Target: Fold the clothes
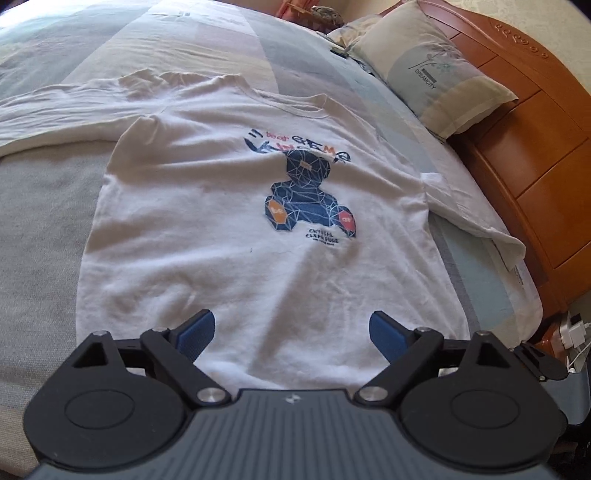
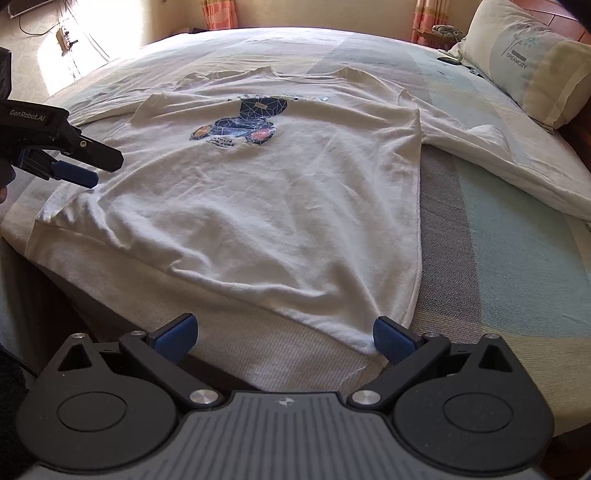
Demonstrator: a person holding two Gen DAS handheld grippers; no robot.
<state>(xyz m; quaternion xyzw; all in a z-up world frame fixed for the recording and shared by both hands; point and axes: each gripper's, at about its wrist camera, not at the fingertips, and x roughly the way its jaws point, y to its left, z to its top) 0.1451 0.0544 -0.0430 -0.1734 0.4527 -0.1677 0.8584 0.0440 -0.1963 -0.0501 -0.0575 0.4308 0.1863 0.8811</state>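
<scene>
A white long-sleeved shirt with a blue bear print lies face up on the bed, its sleeves stretched out to either side. My left gripper hangs open over the shirt's lower part, with nothing between its blue pads. In the right wrist view the same shirt spreads toward the pillows. My right gripper is open at the bed's near edge, its right pad beside the shirt's hem corner. The left gripper shows at the left, above the hem's other end.
A striped bedspread covers the bed. A pillow leans on the wooden headboard. A small dark object lies near the pillow. White plugs and cables sit past the bed's corner. Curtains hang at the far wall.
</scene>
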